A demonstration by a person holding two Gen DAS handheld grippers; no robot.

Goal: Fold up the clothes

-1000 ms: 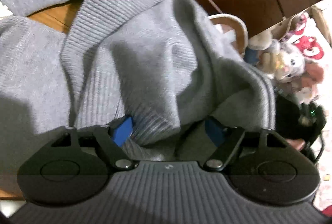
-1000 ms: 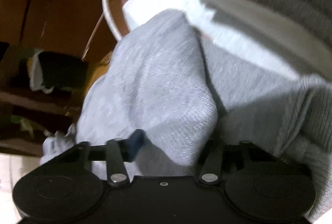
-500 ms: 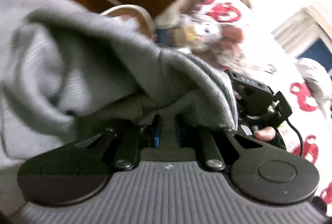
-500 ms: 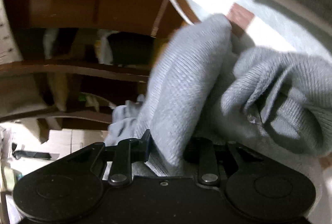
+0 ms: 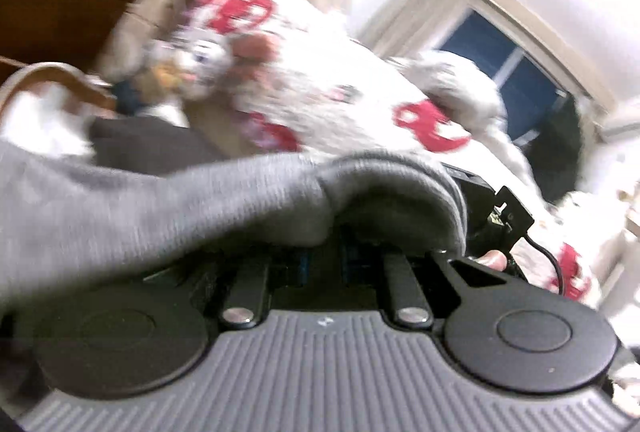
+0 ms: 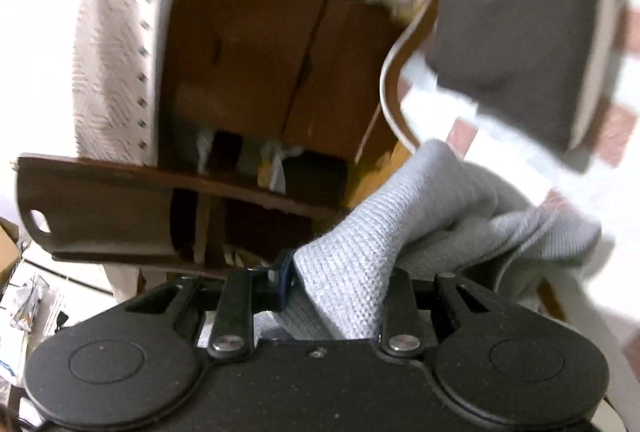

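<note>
We see the grey knit sweater [image 5: 168, 216] lifted up between our two tools, draped over the front of each. Behind it in the left wrist view lies a bed with a white, red-patterned cover [image 5: 360, 100] and a stuffed toy [image 5: 200, 60] (all blurred). In the right wrist view stands a brown wooden cabinet [image 6: 248, 80]. Our left claw [image 5: 324, 256] is pressed nearly together, pinching a sweater fold. Our right claw [image 6: 340, 292] grips a bunched band of the sweater [image 6: 360, 264] between its fingers.
</note>
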